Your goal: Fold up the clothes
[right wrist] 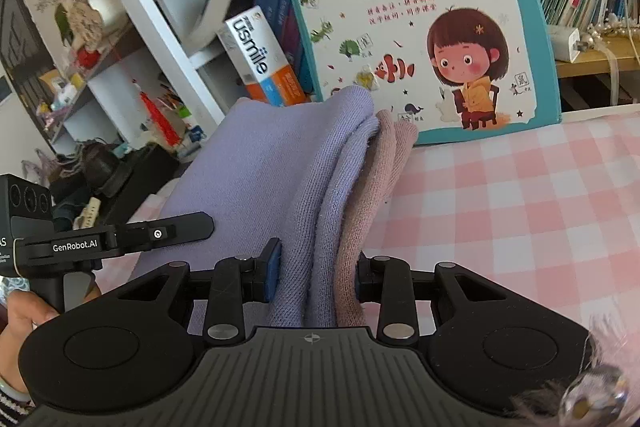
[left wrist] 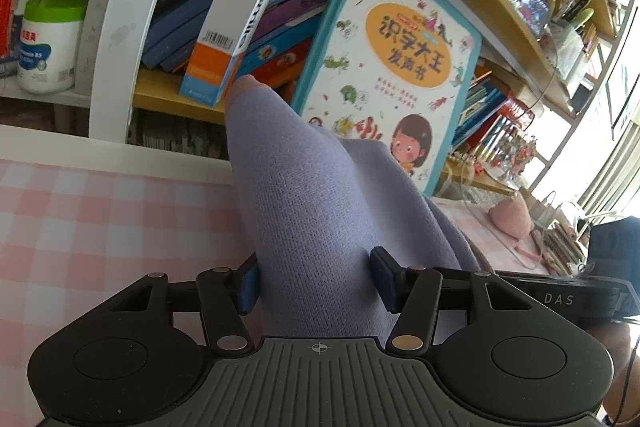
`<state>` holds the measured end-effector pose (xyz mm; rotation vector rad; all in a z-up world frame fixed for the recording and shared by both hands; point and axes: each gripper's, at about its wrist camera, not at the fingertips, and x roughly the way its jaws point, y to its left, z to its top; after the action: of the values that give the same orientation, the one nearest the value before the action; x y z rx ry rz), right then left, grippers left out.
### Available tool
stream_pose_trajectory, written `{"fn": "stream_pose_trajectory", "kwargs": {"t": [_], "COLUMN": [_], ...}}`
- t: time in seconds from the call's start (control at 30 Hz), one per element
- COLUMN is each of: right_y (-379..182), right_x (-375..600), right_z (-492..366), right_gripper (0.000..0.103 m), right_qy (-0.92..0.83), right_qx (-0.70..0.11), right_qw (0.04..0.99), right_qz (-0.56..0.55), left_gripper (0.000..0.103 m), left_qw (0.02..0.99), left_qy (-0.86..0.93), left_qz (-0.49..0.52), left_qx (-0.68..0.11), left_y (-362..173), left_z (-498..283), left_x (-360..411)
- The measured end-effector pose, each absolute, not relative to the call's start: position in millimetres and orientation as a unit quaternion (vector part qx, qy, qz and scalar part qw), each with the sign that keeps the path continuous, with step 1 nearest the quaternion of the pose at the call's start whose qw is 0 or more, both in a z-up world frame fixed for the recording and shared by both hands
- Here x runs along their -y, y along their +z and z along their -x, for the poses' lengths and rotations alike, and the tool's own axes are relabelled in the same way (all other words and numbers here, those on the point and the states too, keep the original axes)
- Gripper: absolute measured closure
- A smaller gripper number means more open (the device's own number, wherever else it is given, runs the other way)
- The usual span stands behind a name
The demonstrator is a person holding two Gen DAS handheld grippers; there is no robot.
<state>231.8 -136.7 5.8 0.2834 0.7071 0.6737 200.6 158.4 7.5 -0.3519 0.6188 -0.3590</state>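
**Both grippers clamped on the folded knit, close to the bookshelf — watch the far end**

Left wrist view. Your left gripper (left wrist: 314, 287) has its blue pads pressed into a thick bunch of the lilac garment (left wrist: 304, 195); the jaws stand fairly wide only because the bundle is bulky. The cloth runs away toward 12 o'clock, lifted off the pink checked tablecloth (left wrist: 80, 227). Its far tip sits just beside the toothpaste box (left wrist: 228, 39) leaning at 11 o'clock. That box is tilted against the books, so a nudge from the cloth would likely tip it. Open room: 9 o'clock, bare check cloth.

Right wrist view. Your right gripper (right wrist: 318, 277) is closed on several stacked layers, lilac plus a pinkish layer (right wrist: 372, 195) on its right side. The left gripper (right wrist: 120, 239) shows at 9 o'clock, near. The far corners lie against the foot of the picture book (right wrist: 404, 19) at 12 to 1 o'clock. Risks, as I judge them:
- push further forward and the book, propped upright, may slide or fall;
- the pinkish layer sits at the edge of the grip and could slip out.

Open room: 3 o'clock, clear check cloth. Set down there.
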Motion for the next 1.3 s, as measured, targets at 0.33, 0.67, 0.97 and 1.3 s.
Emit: {"fn": "stream_pose_trajectory", "kwargs": {"t": [0.33,0.67,0.97,1.3], "right_y": [-5,-9,8,14], "right_x": [132,132,145,179], "right_z": [-252,-252,-225,-156], "right_gripper": [0.072,0.044,0.026,0.025], "right_qy": [0.322,0.299,0.273,0.204], "right_qx": [-0.335,-0.327,-0.279,-0.219], "right_qw": [0.874,0.887,0.915,0.954], "right_qz": [-0.140,-0.126,-0.102,-0.012], "left_gripper": [0.046,0.023,0.013,0.004], "left_qw": [0.919,0.934,0.966,0.981], "left_qy": [-0.172,-0.129,-0.061,0.001], "left_qz": [0.200,0.194,0.136,-0.003], "left_qx": [-0.292,-0.272,-0.213,-0.195], "left_y": [-8,-11,11,26], "left_z": [-216,-212,-177,-108], "left_x": [-169,-169,-161,-122]}}
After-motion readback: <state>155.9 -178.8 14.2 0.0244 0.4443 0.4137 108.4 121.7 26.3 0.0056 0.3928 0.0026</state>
